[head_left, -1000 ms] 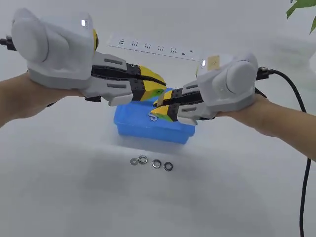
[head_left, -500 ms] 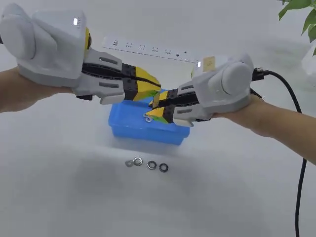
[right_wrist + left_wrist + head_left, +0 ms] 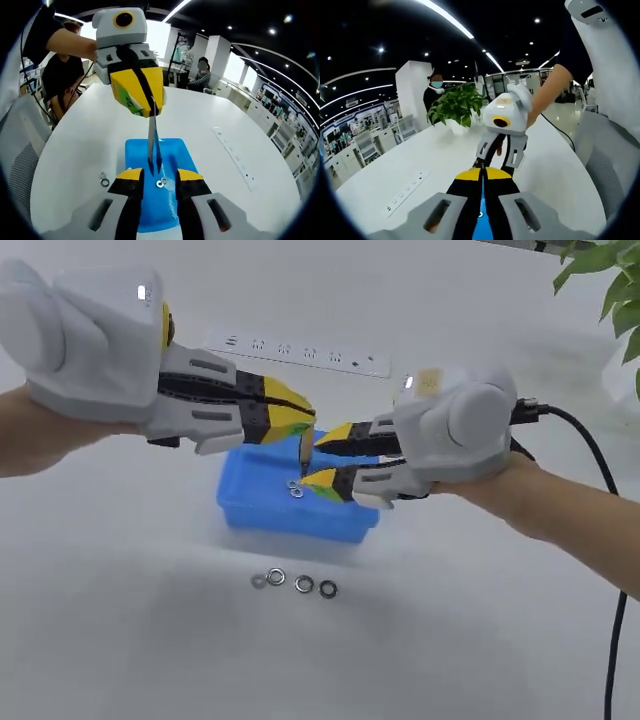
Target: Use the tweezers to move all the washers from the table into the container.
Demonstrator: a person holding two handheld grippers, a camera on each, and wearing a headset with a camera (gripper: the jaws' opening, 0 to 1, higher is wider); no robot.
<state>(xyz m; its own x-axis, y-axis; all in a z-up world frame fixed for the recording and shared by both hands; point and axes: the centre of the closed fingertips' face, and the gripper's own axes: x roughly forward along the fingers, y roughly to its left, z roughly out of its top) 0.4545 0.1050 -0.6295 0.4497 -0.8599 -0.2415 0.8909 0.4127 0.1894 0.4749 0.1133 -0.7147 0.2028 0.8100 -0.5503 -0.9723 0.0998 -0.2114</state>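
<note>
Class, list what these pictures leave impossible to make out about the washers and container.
1. Head view: blue plastic container interior, partly covered by left claw and right claw; number of metal washers inside unclear.
2. Right gripper view: container's near end, behind that claw's own jaws.

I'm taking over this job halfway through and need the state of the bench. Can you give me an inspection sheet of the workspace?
Surface: white table.
Job's things: blue container with at least two washers inside. Four washers on the table lie in a row in front of it. The tweezers point down over the container.
Clutter: power strip behind the container.
Grippers: left gripper shut on the tweezers. Right gripper open, over the container beside the tweezers.
Cables: black cable running from the right gripper.
Surroundings: plant at the far right, and people beyond the table in an open office.
</note>
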